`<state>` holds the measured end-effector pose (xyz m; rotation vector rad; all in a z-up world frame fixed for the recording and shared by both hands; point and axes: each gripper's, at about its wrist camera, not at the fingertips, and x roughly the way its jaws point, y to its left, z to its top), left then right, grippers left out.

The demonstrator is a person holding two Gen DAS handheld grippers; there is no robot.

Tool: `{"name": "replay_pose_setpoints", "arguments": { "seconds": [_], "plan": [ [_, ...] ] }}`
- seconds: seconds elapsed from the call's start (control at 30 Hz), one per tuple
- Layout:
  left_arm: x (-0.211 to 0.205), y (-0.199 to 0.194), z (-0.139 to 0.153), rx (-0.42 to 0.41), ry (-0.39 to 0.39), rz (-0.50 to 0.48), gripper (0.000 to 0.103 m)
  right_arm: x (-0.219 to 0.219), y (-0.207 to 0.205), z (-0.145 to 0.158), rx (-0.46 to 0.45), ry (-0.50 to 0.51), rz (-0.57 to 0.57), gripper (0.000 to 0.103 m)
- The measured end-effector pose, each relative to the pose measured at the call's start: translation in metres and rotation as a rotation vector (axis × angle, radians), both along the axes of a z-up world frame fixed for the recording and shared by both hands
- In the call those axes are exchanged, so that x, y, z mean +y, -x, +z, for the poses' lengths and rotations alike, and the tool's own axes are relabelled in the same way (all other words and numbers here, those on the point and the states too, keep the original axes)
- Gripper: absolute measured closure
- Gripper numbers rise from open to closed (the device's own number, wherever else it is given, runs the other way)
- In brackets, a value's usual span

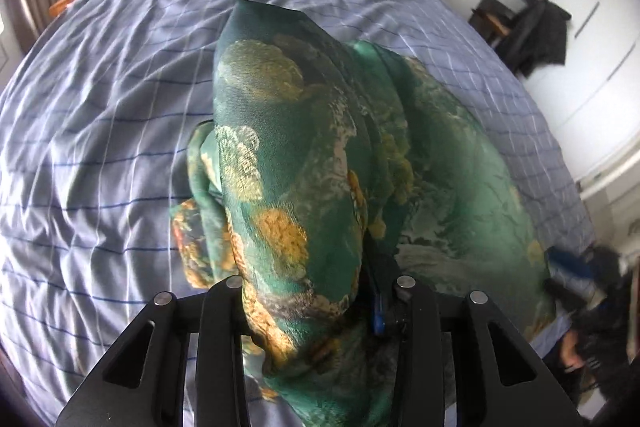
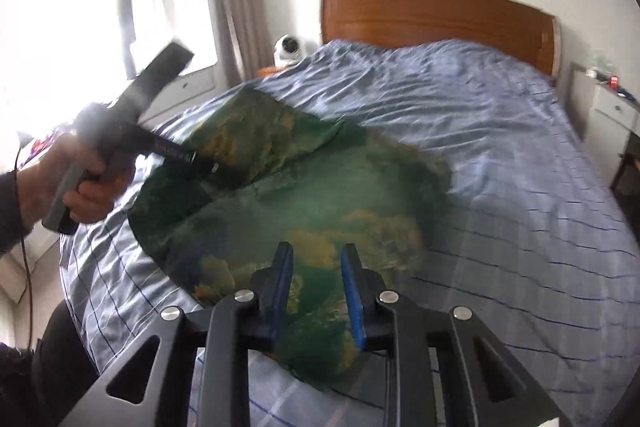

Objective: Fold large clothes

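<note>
The left hand-held gripper (image 1: 320,307) is clamped on a gathered section of the green floral garment (image 1: 304,163). In the left wrist view the cloth fills the space between the jaws and rises ahead of them as a bunched ridge. Only a sliver of one blue pad shows beside the cloth.

The right hand-held gripper (image 2: 316,263) is released: its blue pads (image 2: 285,275) stand apart with nothing between them, and it is poised just above the near part of the garment (image 2: 320,211). The right wrist view shows the left hand (image 2: 76,183) holding its tool to the left of the right gripper, with the raised portion of cloth trailing from it.

The garment lies on the blue checked bedsheet (image 2: 500,131), ahead of and below both grippers. Most of it is spread in a rounded, rumpled patch, with one portion lifted off the bed by the left gripper. Both views are motion-blurred, so hems and any sleeves cannot be told apart.

Judgement on progress: early to middle stage. One section appears to be in the course of being carried over the rest; no neat, squared stack is visible. The edges are uneven and the sheet beneath is creased. Remaining, as judged: lay the lifted section down, align the edges, smooth the cloth and make further folds to reduce it to a compact shape.

A white dome-shaped device (image 2: 289,47) stands beyond the bed near the wooden headboard (image 2: 436,15), well apart from the work.
</note>
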<state>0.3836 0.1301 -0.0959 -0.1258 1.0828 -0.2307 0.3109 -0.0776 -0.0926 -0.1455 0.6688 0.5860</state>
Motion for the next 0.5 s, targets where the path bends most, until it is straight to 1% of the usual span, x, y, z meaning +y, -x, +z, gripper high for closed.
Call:
{"name": "replay_pose_setpoints", "arguments": {
  "seconds": [0.07,0.13,0.17,0.2,0.27,0.33,0.4,0.5],
  "plan": [
    [0.007,-0.001,-0.013,0.024,-0.007,0.015,0.064,0.01,-0.009,-0.024,0.042,0.026,0.024,0.078],
    [0.016,-0.002,-0.031,0.06,0.026,0.027,0.059,0.019,-0.022,-0.053,0.125,0.071,0.021,0.08],
    [0.02,-0.002,-0.041,0.068,0.049,0.037,0.058,0.021,-0.023,-0.062,0.14,0.091,0.019,0.08],
    [0.022,-0.001,-0.045,0.067,0.062,0.042,0.056,0.025,-0.023,-0.073,0.135,0.122,0.024,0.08],
    [0.027,-0.001,-0.056,0.066,0.101,0.061,0.055,0.028,-0.022,-0.081,0.119,0.141,0.018,0.08],
    [0.029,-0.003,-0.063,0.062,0.119,0.079,0.054,0.029,-0.022,-0.086,0.12,0.141,0.0,0.08],
    [0.027,-0.002,-0.063,0.053,0.115,0.084,0.053,0.031,-0.023,-0.087,0.116,0.152,-0.001,0.08],
    [0.026,-0.001,-0.062,0.046,0.107,0.08,0.053,0.031,-0.028,-0.078,0.168,0.138,0.005,0.08]
  ]
}}
